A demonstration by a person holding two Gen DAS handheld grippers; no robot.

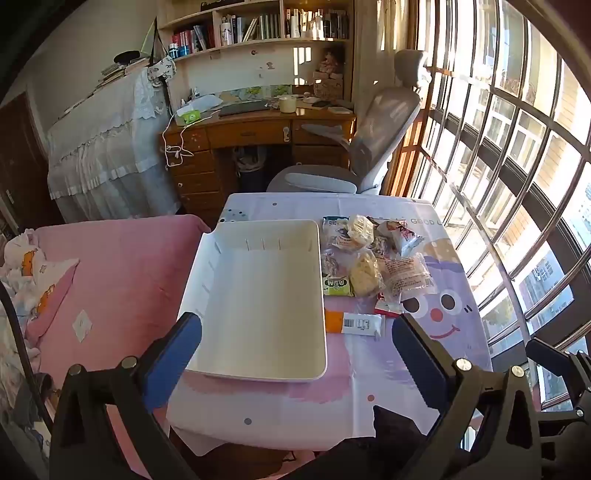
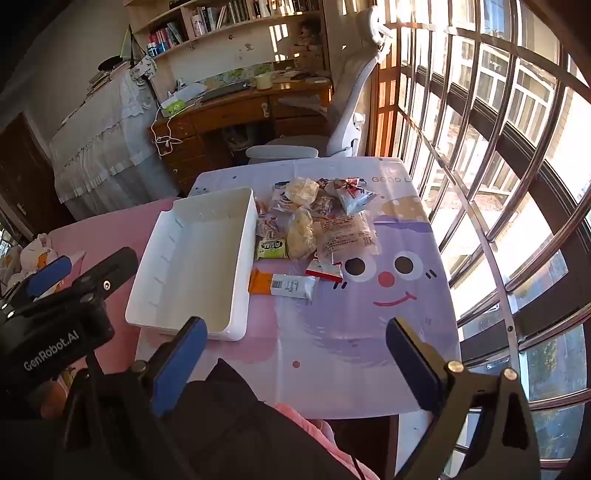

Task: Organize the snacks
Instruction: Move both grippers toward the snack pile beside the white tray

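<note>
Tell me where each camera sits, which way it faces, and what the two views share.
Left wrist: sits on the left hand-held gripper, looking forward and down at the empty white tray; its own open blue-padded fingers frame the view, and the right hand-held gripper's edge shows at far right.
Right wrist: sits on the right hand-held gripper, looking down over the cartoon tablecloth; open fingers and a dark sleeve show.
Shared: tray, snack packets, desk, grey chair, barred window.

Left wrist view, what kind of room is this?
Most likely a home bedroom that doubles as a study: a pink bed, a wooden desk under bookshelves, and an office chair.
</note>
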